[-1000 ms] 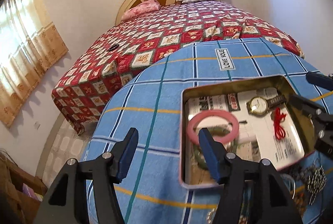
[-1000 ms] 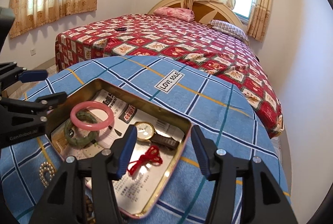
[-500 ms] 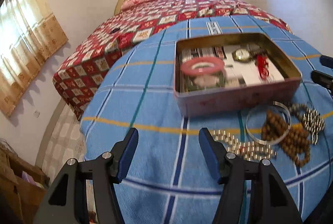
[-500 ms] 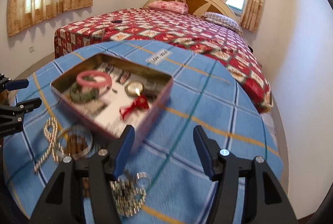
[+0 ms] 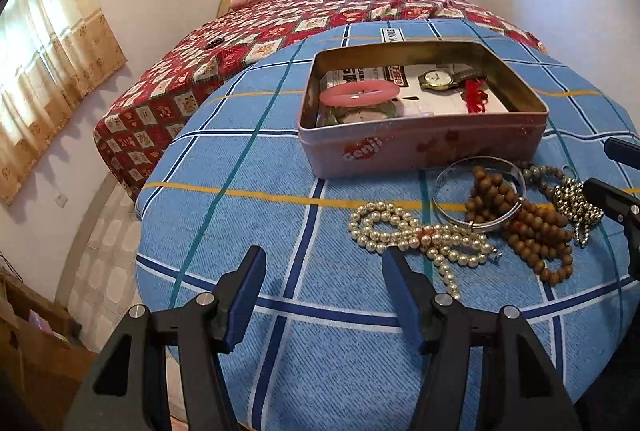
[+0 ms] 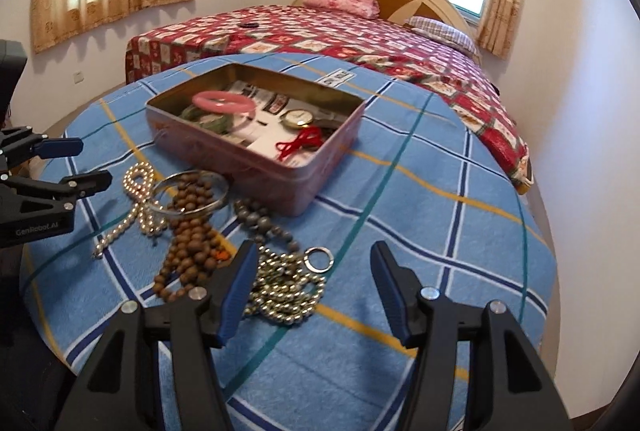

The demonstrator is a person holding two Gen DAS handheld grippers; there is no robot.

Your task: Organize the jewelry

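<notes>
- On the far left of the blue checked tablecloth sits the left gripper, jaws spread wide with nothing between them, hanging over bare cloth just short of the jewelry pile.
- Next over is the pearl necklace, lying in loops right beside the left gripper's inner finger, not touching it as far as the view lets anyone tell.
- Behind the pearls, the pink tin box stands open. Inside: a pink bangle resting on top of a green bangle, then a wristwatch, then a red cord toward the right end.
- In front of the tin, a silver bangle lies around part of the brown wooden beads.
- Further right there's a grey bead strand and a heap of shiny metal beads with a key ring by it.
- The right gripper is open too, empty, its left finger right over the edge of the metal bead heap.
- A red patchwork bed fills the background.
</notes>
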